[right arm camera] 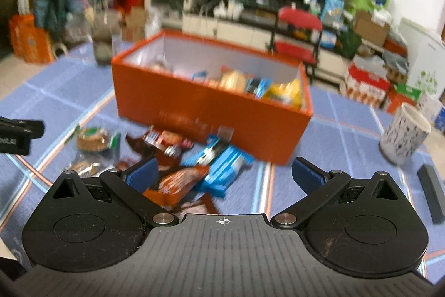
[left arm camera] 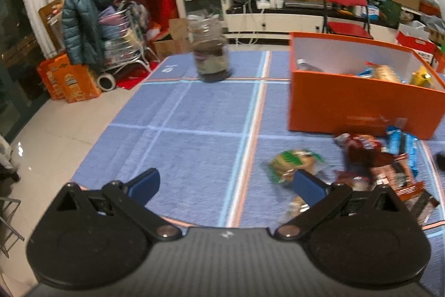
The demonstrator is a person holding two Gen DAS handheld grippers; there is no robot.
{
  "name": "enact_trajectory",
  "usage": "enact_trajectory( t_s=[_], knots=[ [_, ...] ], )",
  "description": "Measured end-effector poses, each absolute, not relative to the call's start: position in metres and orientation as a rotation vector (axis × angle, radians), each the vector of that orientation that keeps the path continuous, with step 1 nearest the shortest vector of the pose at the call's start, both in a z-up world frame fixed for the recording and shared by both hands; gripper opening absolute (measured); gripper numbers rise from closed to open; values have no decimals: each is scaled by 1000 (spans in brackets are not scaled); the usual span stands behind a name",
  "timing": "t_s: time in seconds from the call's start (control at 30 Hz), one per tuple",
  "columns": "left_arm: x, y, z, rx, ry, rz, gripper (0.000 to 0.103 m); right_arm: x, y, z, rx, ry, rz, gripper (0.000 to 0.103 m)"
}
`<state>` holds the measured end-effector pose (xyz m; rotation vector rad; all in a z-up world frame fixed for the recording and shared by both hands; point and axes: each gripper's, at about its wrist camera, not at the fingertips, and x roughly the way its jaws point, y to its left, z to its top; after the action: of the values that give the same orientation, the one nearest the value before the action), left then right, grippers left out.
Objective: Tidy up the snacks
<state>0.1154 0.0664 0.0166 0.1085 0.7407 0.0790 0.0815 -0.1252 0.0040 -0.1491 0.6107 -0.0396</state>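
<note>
An orange box (left arm camera: 358,99) (right arm camera: 205,113) stands on the blue cloth with several snack packets inside. In front of it lies a loose pile of snacks: a green-wrapped round cake (left arm camera: 294,162) (right arm camera: 91,139), red-brown packets (left arm camera: 367,149) (right arm camera: 164,142), an orange packet (right arm camera: 178,181) and blue packets (left arm camera: 402,146) (right arm camera: 225,166). My left gripper (left arm camera: 226,187) is open and empty above the cloth, left of the pile. My right gripper (right arm camera: 225,174) is open and empty just above the pile, its left finger (right arm camera: 141,176) over the orange packet.
A clear jar (left arm camera: 211,52) (right arm camera: 104,39) stands at the table's far side. A speckled white cup (right arm camera: 403,134) and a black bar (right arm camera: 432,192) sit at the right. The left gripper's tip (right arm camera: 19,134) shows at the left edge. A red chair (left arm camera: 347,13) and clutter lie beyond.
</note>
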Motion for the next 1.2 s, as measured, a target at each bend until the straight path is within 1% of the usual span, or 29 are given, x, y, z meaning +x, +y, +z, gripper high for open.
enact_trajectory(
  t_s=[0.13, 0.2, 0.3, 0.37, 0.5, 0.67, 0.87, 1.0, 1.2],
  knots=[
    [111, 83, 6, 33, 780, 70, 101, 66, -151, -1, -146, 545, 36, 95],
    [102, 82, 5, 15, 763, -6, 101, 63, -156, -8, -163, 563, 99, 95],
    [84, 77, 5, 32, 715, -246, 101, 59, -160, -16, -181, 596, 183, 91],
    [78, 72, 5, 80, 704, -422, 101, 57, -160, -23, -179, 608, 225, 90],
    [72, 53, -7, 239, 661, -552, 101, 61, -151, -39, -159, 657, 261, 90],
    [64, 32, -26, 338, 677, -640, 101, 69, -138, -64, -181, 713, 299, 90],
    [54, 14, -46, 445, 715, -667, 101, 77, -133, -75, -203, 743, 263, 90],
    [54, 13, -47, 445, 729, -647, 101, 80, -131, -74, -185, 728, 250, 93],
    [56, 18, -46, 441, 737, -623, 101, 84, -131, -82, -239, 767, 159, 94]
  ],
)
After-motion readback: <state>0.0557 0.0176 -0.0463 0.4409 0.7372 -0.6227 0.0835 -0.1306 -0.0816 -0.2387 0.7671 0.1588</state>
